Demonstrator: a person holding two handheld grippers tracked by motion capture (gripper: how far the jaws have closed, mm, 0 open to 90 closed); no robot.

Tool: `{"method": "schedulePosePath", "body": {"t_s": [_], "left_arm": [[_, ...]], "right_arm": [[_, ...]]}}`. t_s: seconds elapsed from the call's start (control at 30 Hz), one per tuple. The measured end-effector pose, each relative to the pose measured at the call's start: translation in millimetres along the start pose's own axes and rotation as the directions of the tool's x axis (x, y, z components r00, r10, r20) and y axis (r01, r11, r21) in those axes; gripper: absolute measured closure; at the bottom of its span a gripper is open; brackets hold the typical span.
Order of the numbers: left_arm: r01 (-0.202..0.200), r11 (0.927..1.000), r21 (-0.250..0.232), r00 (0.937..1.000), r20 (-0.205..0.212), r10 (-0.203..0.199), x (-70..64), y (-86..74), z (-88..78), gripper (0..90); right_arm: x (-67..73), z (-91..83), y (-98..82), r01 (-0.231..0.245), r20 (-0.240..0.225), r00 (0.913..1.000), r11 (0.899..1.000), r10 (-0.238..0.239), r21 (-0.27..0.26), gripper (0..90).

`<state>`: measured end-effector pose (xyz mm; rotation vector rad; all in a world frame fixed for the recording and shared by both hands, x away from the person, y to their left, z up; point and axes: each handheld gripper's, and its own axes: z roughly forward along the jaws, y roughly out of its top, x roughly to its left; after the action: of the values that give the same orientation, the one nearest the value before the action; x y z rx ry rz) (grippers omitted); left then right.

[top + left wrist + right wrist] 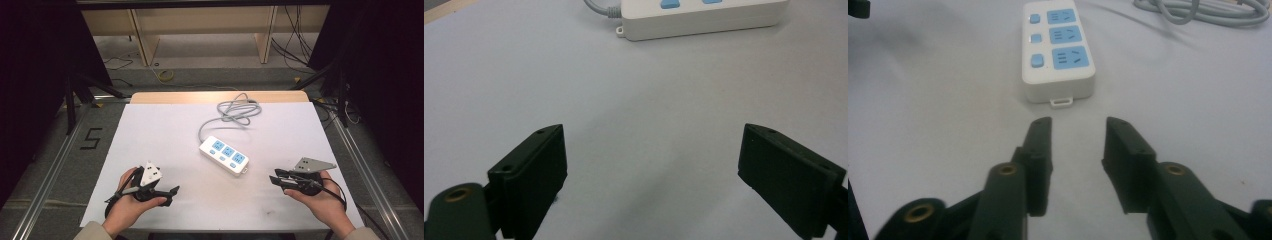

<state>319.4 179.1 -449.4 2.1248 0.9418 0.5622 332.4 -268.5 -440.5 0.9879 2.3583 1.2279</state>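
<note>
A white power strip (224, 155) with three blue sockets lies flat near the middle of the worktop (150, 130), set at a slant so that one end points toward the far left and the other toward the near right. Its grey cord (231, 113) leaves the far end and curls into a loose coil close to the far edge of the worktop, just short of the bare wooden strip there. The worktop itself is covered by a pale white sheet. The left gripper (172, 191) rests low over the near left part of the worktop, held in the person's left hand (131, 200), with its tips pointing to the right along the near edge. In the left gripper view its jaws stand wide apart with nothing between them, only bare sheet, and the power strip (702, 16) shows farther off at the top. The right gripper (272, 180) sits near the near right corner, held in the person's right hand (324, 200), with its tips pointing left toward the strip. In the right gripper view its jaws are partly open, a narrower gap than the left pair, and they hold nothing; the near end of the power strip (1058, 52), with its small hanging tab, lies just ahead of the tips without touching them. The two grippers are well apart, one at each side of the strip.
</note>
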Motion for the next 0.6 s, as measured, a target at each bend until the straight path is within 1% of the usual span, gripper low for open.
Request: {"method": "schedulePosePath", "body": {"t_s": [0.1,0.17,0.2,0.23,0.37,0.6], "left_arm": [[0.001,1.0,0.001,1.0,0.001,-0.001,-0.1,-0.3,-0.1,11.9],[0.0,1.0,0.004,1.0,-0.002,0.0,0.4,-0.5,-0.6,12.1],[0.0,1.0,0.004,1.0,-0.002,0.0,0.4,-0.5,-0.6,12.2],[0.001,1.0,0.003,1.0,-0.004,-0.001,0.4,-0.4,-0.7,12.3],[0.001,1.0,0.003,1.0,-0.004,-0.001,0.2,-0.2,-0.7,12.5],[0.002,1.0,-0.002,1.0,-0.005,-0.002,0.3,0.2,-0.2,12.9]], "right_arm": [[1.8,2.0,5.1,0.011,0.001,0.9999,1.0,-0.011,-0.007,79.3],[3.5,4.6,8.9,0.024,0.012,0.9996,1.0,-0.024,-0.007,85.9],[3.5,4.6,8.9,0.024,0.012,0.9996,1.0,-0.024,-0.007,85.9],[4.8,7.3,13.6,0.035,0.018,0.9992,0.999,-0.035,-0.006,90.0],[6.4,12.6,20.0,0.045,0.014,0.9989,0.999,-0.045,0.009,90.0],[6.5,17.0,26.7,0.034,0.006,0.9994,0.999,-0.034,0.032,90.0]]}}
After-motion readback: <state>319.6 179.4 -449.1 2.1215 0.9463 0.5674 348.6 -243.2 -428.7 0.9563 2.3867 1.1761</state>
